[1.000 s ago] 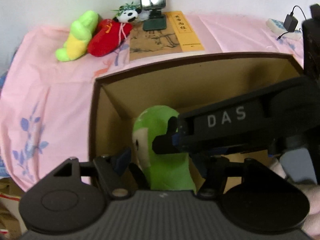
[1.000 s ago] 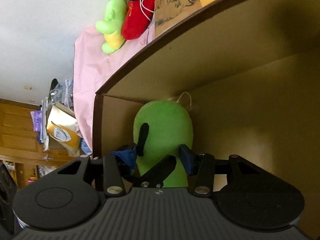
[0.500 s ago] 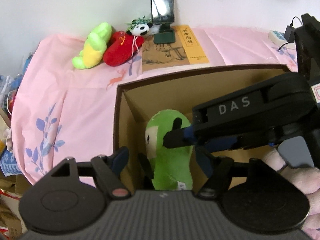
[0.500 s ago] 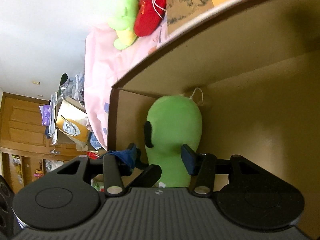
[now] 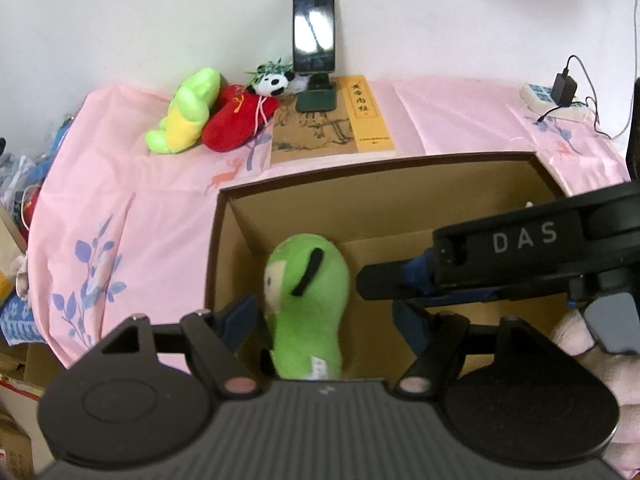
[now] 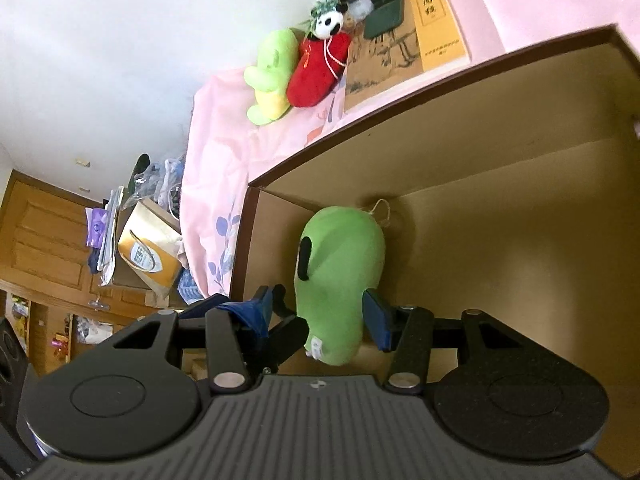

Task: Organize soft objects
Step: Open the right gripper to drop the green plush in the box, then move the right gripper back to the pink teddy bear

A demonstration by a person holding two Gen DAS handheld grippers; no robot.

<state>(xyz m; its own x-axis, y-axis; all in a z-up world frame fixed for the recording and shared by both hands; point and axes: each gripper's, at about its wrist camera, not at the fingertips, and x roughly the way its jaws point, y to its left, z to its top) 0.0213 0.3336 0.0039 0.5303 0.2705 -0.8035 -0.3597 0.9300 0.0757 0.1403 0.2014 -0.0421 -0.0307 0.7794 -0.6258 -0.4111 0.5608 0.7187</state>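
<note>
A green plush toy (image 5: 306, 304) lies in the left corner of an open cardboard box (image 5: 380, 168); it also shows in the right wrist view (image 6: 340, 276). My left gripper (image 5: 324, 320) is open above the box with the toy between its fingers, not pinched. My right gripper (image 6: 320, 308) is open, its fingers on either side of the toy's lower part; it reaches in from the right in the left wrist view (image 5: 384, 284). A green-yellow plush (image 5: 186, 112), a red plush (image 5: 236, 122) and a small panda plush (image 5: 274, 82) lie on the pink cloth near the wall.
A yellow book (image 5: 332, 120) and a phone on a stand (image 5: 314, 32) sit behind the box. A power strip with a charger (image 5: 556, 94) is at the far right. Bags and clutter (image 6: 140, 248) lie off the table's left edge.
Both grippers have risen and pulled back from the box, so more of the table shows. The green toy stays in the box corner, and both jaws stand wider around it.
</note>
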